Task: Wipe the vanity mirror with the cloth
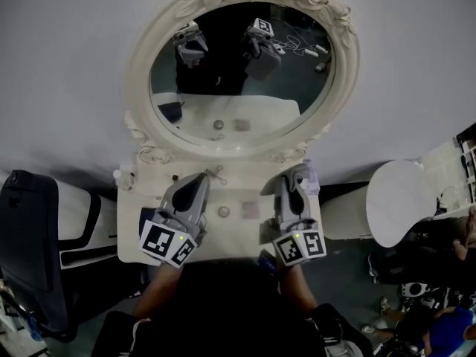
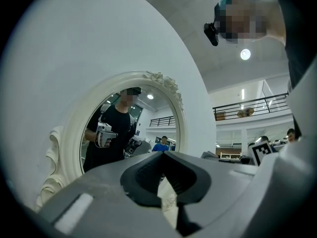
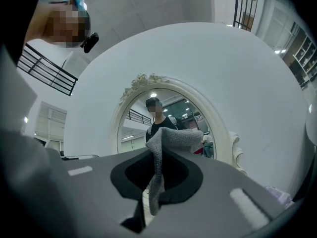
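Observation:
An oval vanity mirror [image 1: 238,88] in an ornate white frame hangs on the white wall above a small white vanity table [image 1: 238,225]. Both grippers hover over the table top, below the glass and apart from it. My right gripper [image 1: 296,177] is shut on a grey knitted cloth [image 3: 174,142], which sticks up from between the jaws and folds over to the right. My left gripper [image 1: 195,183] is shut with nothing in it. The mirror [image 2: 130,133] reflects the person and both grippers. In the right gripper view the mirror [image 3: 163,114] rises straight ahead of the right gripper [image 3: 157,156].
On the table lie a small round object [image 1: 223,211], a pinkish square [image 1: 251,209] and a small bottle [image 1: 119,175] at the left edge. A dark chair [image 1: 30,229] stands left of the table and a white round seat [image 1: 398,199] to its right.

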